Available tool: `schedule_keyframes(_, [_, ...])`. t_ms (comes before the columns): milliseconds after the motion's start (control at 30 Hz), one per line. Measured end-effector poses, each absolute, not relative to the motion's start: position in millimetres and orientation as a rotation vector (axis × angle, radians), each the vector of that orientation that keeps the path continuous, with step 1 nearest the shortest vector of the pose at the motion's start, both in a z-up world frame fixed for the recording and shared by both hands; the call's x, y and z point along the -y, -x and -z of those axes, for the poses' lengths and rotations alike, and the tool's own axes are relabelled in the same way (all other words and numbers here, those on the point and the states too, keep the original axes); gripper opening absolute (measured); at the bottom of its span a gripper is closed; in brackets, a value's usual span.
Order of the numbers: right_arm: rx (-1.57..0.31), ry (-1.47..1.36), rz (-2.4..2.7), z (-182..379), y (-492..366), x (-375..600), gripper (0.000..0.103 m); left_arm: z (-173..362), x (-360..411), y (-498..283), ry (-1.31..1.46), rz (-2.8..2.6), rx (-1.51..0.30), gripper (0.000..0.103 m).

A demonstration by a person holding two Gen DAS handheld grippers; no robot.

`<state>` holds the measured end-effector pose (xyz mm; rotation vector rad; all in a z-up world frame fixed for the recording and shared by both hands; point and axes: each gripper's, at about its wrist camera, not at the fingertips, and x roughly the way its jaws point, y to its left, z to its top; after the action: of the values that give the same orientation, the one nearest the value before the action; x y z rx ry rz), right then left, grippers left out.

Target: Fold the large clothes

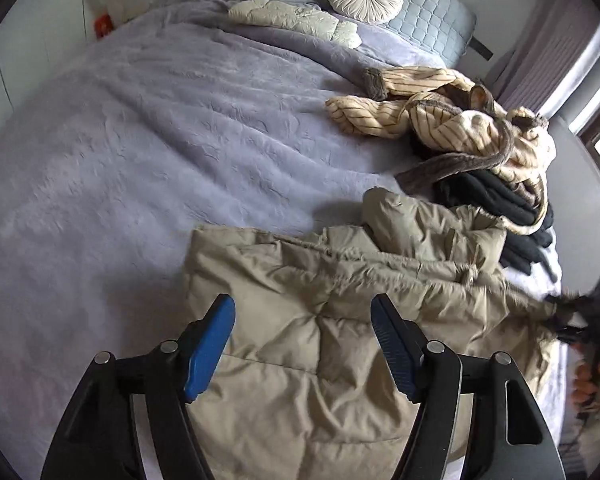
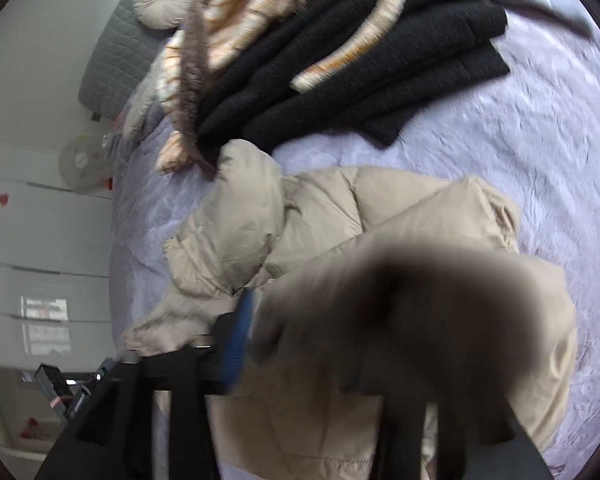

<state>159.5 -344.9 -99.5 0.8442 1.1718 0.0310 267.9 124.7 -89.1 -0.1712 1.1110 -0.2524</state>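
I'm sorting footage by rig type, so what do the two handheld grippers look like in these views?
The left gripper has two black angular plastic arms with silver round pivot pins, each ending in a blue ribbed pad. The right gripper shows the same black frame and one blue pad; its other finger is hidden behind blurred beige fabric. No cables or sleeves are visible.

Left of the beige puffer coat (image 1: 300, 320) the purple bed (image 1: 120, 140) lay bare and passable. To its right, the striped robe (image 1: 460, 120) heaped on black folded clothes (image 1: 500, 200) blocked the way.
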Motion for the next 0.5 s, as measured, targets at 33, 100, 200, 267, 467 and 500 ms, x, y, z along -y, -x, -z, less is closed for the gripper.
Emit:
schedule_keyframes(33, [-1.15, -0.813, -0.032, 91, -157, 345, 0.082, 92, -124, -267, 0.15, 0.249, -1.117, 0.072])
schedule_keyframes(100, [-1.118, -0.711, -0.003, 72, -145, 348, 0.082, 103, -124, -264, 0.109, 0.223, -1.137, 0.072])
schedule_keyframes(200, [-1.126, -0.588, 0.045, 64, -130, 356, 0.047, 117, -123, -259, 0.099, 0.229, -1.159, 0.071])
schedule_keyframes(267, [-1.182, -0.547, 0.034, 72, -129, 358, 0.014, 122, -118, -257, 0.097, 0.239, -1.151, 0.071])
schedule_keyframes(467, [-1.243, -0.433, 0.139, 120, -157, 364, 0.013, 155, -101, -289, 0.045, 0.126, -1.13, 0.072])
schedule_keyframes(500, [-1.246, -0.436, 0.16, 128, -164, 365, 0.013, 165, -101, -298, 0.056, 0.1, -1.145, 0.071])
